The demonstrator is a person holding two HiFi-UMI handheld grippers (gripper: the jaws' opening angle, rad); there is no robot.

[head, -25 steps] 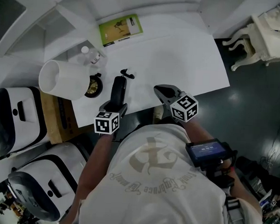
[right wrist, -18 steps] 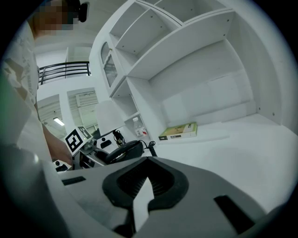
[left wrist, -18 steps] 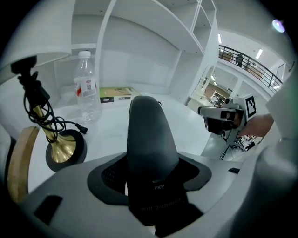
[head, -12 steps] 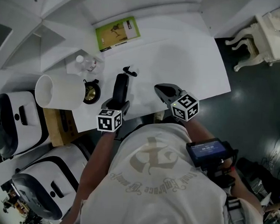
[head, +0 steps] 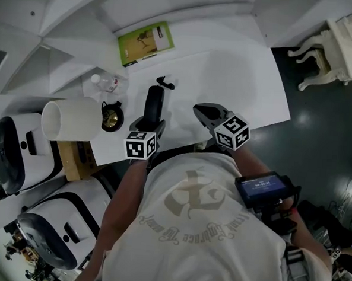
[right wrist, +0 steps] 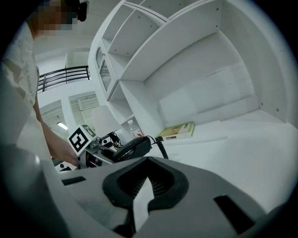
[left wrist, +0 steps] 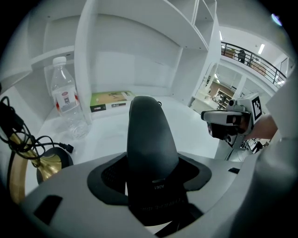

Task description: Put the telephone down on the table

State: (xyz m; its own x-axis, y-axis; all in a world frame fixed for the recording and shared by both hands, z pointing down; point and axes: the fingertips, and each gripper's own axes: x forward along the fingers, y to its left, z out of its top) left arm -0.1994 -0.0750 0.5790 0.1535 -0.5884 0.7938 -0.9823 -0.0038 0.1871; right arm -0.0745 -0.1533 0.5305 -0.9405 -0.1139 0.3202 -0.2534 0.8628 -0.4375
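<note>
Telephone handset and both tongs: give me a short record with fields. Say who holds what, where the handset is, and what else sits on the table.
left tongs: closed on the near end of the black telephone handset
right tongs: jaws together, nothing between them
handset position: over the white table, apparently not yet resting on it
cord: black coiled cord at the handset's far end
also on table: green book at the back, clear plastic bottle
</note>
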